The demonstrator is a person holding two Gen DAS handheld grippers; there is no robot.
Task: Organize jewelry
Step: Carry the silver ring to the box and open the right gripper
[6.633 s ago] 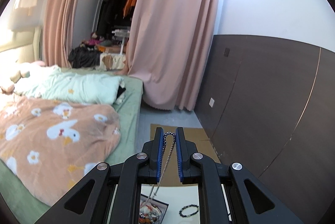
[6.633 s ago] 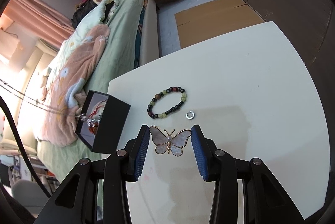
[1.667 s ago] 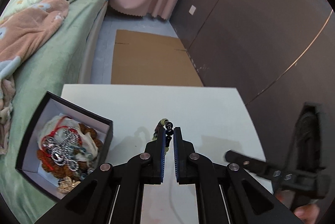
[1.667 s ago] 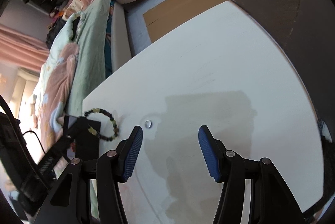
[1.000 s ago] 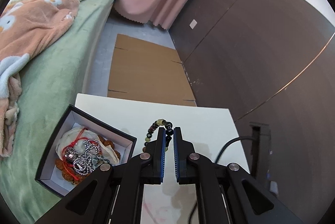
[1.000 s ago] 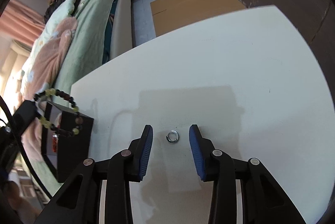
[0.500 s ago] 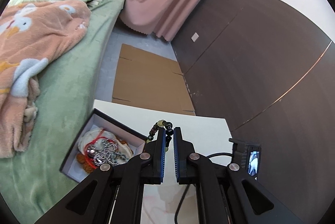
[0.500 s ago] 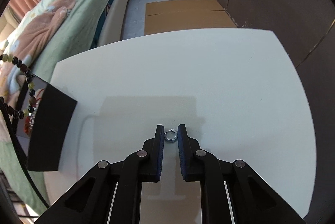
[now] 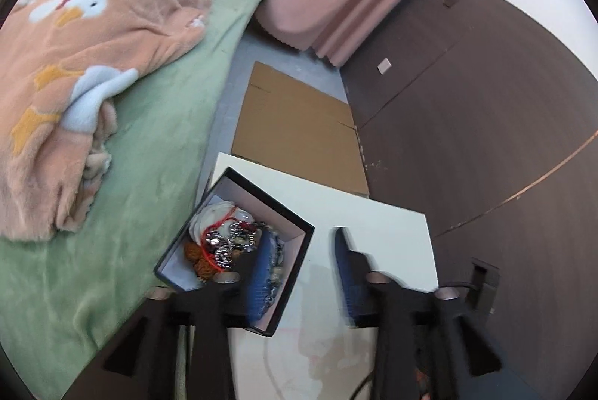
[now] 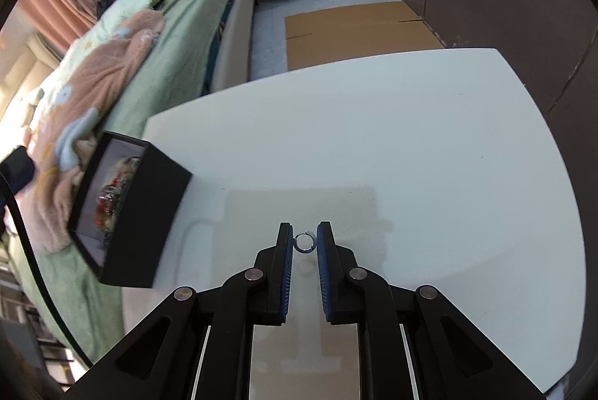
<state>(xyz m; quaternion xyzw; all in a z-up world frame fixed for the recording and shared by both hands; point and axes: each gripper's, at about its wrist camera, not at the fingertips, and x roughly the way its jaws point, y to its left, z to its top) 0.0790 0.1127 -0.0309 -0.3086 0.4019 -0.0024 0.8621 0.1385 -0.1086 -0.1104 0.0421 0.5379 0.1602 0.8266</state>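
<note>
Jewelry fills the black box (image 9: pixel 239 247) in the left wrist view: a tangle of silver chain (image 9: pixel 228 243), red cord and brown beads on a white lining, with pale cloth at the far end. The box sits at the left near corner of the white table (image 9: pixel 377 224), beside the green bed (image 9: pixel 157 123). The left gripper (image 9: pixel 302 269) is spread wide; its left finger hangs over the box's right side, its right finger over bare tabletop. Both fingers are blurred and nothing shows between them. No writing can be read on the box.

From the right wrist view, the same black box (image 10: pixel 149 217) stands at the table's left edge, its contents blurred into red and silver. The right gripper (image 10: pixel 305 245) has its blue pads close on either side of a small silver ring (image 10: pixel 304 242); whether the ring is lifted or resting on the table (image 10: pixel 411 138) cannot be told. Flattened cardboard (image 10: pixel 358 22) lies on the floor beyond the table's far edge.
</note>
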